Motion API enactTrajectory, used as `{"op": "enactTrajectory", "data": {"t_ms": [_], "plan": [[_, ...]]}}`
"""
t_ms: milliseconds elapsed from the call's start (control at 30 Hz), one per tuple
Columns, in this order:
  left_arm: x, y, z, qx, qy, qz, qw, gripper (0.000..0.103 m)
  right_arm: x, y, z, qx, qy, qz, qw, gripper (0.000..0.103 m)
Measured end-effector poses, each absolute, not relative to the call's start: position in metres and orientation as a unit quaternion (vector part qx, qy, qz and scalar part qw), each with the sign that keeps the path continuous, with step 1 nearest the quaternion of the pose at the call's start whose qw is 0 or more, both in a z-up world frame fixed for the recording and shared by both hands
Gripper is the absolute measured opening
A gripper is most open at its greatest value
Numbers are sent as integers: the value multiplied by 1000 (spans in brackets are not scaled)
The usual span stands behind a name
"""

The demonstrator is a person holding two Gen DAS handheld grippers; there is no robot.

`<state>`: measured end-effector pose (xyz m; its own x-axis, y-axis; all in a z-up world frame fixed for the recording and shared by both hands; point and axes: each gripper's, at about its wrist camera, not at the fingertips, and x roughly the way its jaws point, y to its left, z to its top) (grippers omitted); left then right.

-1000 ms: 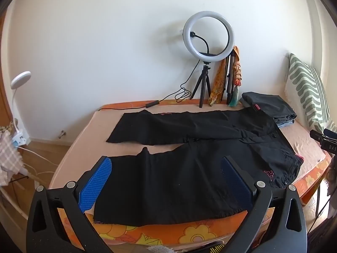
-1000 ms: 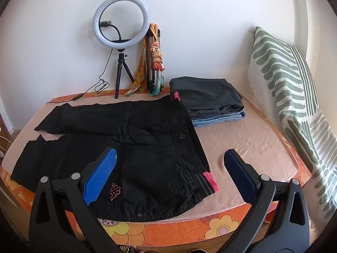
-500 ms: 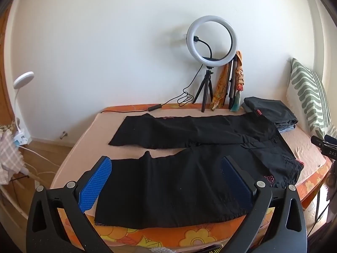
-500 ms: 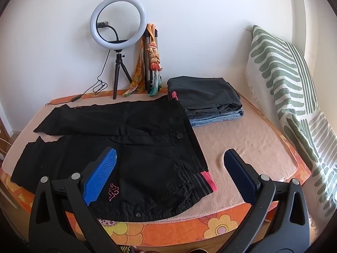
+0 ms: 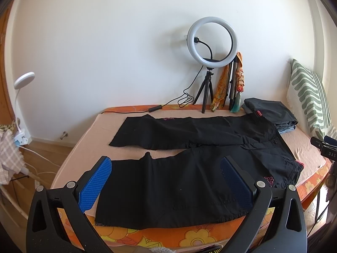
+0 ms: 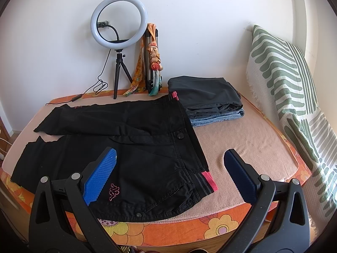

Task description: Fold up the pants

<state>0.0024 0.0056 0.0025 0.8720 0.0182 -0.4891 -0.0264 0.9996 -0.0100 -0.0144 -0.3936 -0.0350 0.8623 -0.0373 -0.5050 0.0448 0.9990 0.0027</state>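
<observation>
**Pants flat on bed, both claws hovering spread**

Black pants (image 5: 189, 175) are lying unfolded across the bed (image 6: 248, 139), legs apart. Left claw (image 5: 166, 181) and right claw (image 6: 168, 175) are hanging wide open, gripping nothing. Near hem is overhanging the mattress edge; the claw frames are hiding its corners.

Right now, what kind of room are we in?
Probably a bedroom. There's a bed with a striped pillow against the wall, black pants spread out on it, and a stack of folded clothes beside them.
</observation>
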Motion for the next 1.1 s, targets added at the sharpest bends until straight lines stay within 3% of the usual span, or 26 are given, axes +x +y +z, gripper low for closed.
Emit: {"op": "enactTrajectory", "data": {"t_ms": [1100], "plan": [[1,2,8,-8,250,12,968,103,-15,-393,-36,7,262,-21,965,103]]}}
